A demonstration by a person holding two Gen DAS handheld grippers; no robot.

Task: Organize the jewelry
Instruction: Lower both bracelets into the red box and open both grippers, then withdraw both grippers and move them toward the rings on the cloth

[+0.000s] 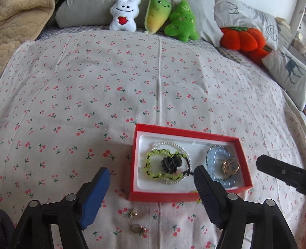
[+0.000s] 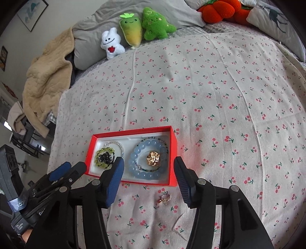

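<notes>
A red box (image 1: 133,157) with a white lining lies on the cherry-print bedspread. It holds a green and black bead bracelet (image 1: 151,170) with a black flower piece (image 1: 170,162), a silver chain, a pale blue bead bracelet (image 1: 212,159) and gold rings (image 1: 230,165). The box (image 2: 174,145) and the blue bracelet (image 2: 137,153) also show in the right wrist view. Two small rings (image 1: 133,212) (image 1: 138,228) lie on the sheet in front of the box; one ring (image 2: 164,198) shows in the right wrist view. My left gripper (image 1: 153,183) is open and empty above them. My right gripper (image 2: 149,172) is open and empty at the box's near edge.
Plush toys (image 1: 124,15) (image 1: 181,23), an orange pumpkin cushion (image 1: 242,40) and grey pillows (image 1: 286,70) line the head of the bed. A beige blanket (image 2: 47,80) hangs at the left edge. The bedspread (image 1: 114,86) stretches beyond the box.
</notes>
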